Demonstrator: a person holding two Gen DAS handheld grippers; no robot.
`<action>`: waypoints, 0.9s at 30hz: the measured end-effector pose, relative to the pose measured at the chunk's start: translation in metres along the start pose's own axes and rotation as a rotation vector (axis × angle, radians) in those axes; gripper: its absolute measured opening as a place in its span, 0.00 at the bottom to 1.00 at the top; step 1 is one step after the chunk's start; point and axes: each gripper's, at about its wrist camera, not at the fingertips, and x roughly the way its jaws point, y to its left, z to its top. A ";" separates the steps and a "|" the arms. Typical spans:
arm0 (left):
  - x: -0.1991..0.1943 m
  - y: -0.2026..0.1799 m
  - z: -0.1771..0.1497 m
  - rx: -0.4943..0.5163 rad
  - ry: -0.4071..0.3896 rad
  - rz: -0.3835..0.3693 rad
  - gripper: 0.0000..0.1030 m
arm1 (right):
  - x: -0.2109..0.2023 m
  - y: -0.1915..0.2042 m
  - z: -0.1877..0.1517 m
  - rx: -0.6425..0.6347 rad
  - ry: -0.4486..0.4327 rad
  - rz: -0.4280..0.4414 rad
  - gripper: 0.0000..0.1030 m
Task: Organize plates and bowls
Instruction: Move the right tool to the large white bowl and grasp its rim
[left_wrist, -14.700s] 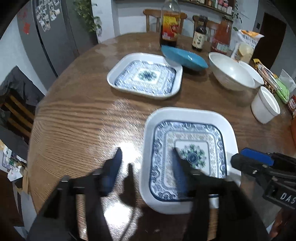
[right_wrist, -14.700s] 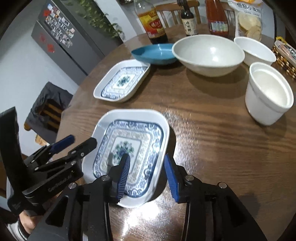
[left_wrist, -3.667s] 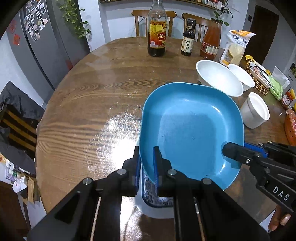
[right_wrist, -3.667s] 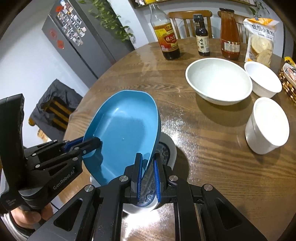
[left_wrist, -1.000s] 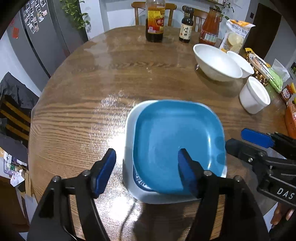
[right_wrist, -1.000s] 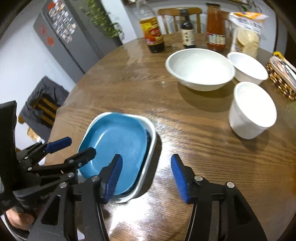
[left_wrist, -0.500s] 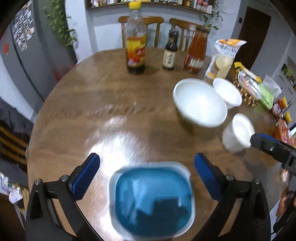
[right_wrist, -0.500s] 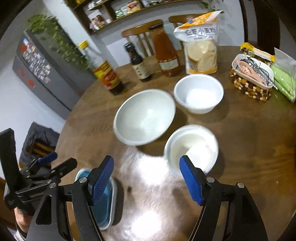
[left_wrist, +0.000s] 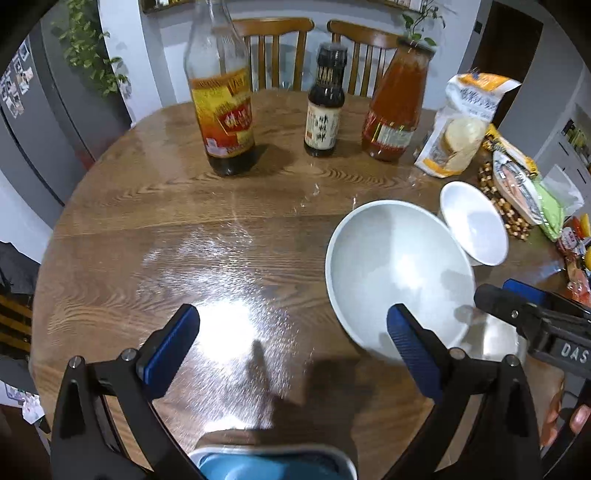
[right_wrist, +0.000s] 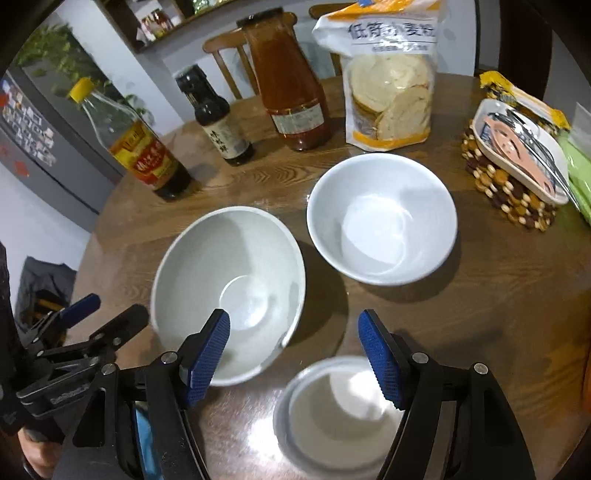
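both grippers, left gripper (left_wrist: 291, 343) and right gripper (right_wrist: 293, 356), hover with jaws spread, empty, lining up on the large white bowl (right_wrist: 229, 291) for nesting.

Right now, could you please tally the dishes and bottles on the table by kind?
White bowls: 2, the large bowl and the medium bowl
White cups: 1, the deep cup
Plates: 1 stack in view, the blue plate on top
Bottles: 3, the vinegar bottle, soy bottle, sauce bottle
Total: 7
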 end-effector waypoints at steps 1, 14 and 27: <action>0.006 0.000 0.002 -0.002 0.008 -0.001 0.90 | 0.003 0.001 0.002 -0.011 0.003 -0.011 0.67; 0.049 -0.006 0.011 -0.002 0.096 -0.099 0.20 | 0.032 0.017 0.015 -0.113 0.063 -0.032 0.12; 0.002 0.014 0.001 0.018 0.011 -0.042 0.12 | -0.015 0.052 -0.014 -0.145 -0.007 0.101 0.12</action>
